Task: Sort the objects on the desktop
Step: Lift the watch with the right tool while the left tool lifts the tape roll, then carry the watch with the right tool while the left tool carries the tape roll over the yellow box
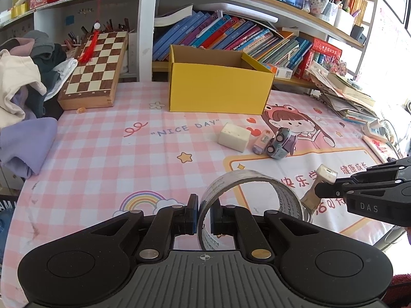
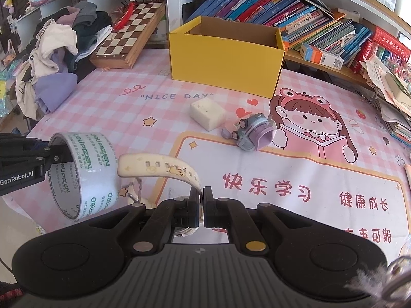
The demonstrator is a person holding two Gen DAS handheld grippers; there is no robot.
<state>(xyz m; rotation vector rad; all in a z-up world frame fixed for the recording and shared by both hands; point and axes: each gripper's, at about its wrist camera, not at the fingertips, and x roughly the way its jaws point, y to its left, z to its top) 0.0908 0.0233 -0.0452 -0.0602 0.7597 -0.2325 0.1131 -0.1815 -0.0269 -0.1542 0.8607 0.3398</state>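
— Left wrist cam: our left gripper is clamped on the tape roll wall, above the mat.

— Right gripper pinches a watch strap, prob. lifted. Yellow box sits behind.

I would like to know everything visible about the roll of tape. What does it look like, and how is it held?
The roll of tape is a wide ring of clear packing tape with green printed lettering around a pale inner core. It looks glossy and partly see-through. The left gripper is shut on its wall, one finger inside the ring and one outside, so the roll hangs on edge over the pink checked desk mat, its hole open sideways. In the right wrist view it is just left of the cream watch strap; whether they touch is unclear.
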